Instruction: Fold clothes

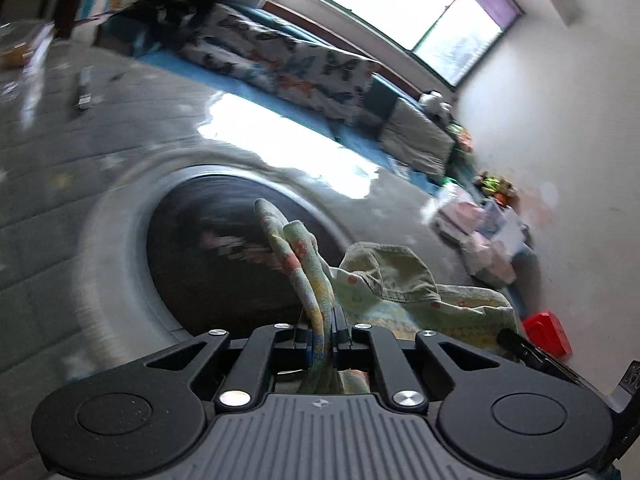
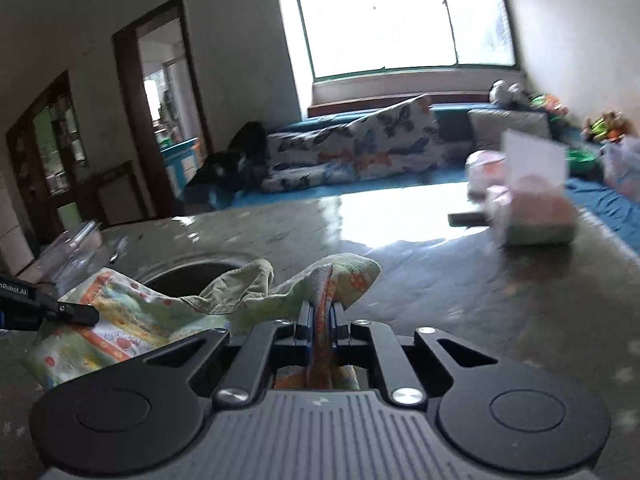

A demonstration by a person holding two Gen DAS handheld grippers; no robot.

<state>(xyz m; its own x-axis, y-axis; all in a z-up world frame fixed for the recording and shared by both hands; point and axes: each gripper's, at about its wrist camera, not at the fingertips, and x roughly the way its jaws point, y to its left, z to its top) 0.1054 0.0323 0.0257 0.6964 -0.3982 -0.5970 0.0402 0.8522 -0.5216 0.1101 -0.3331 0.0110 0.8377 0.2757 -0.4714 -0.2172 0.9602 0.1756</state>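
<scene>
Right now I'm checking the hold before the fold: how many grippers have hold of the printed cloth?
2. The left gripper pinches a bunched edge of the printed cloth; the right gripper pinches another bunched edge. Both are shut on it above the table.

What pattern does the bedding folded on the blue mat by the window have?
The folded bedding is white with a butterfly print in dark, orange and blue, seen best in the right wrist view.
</scene>
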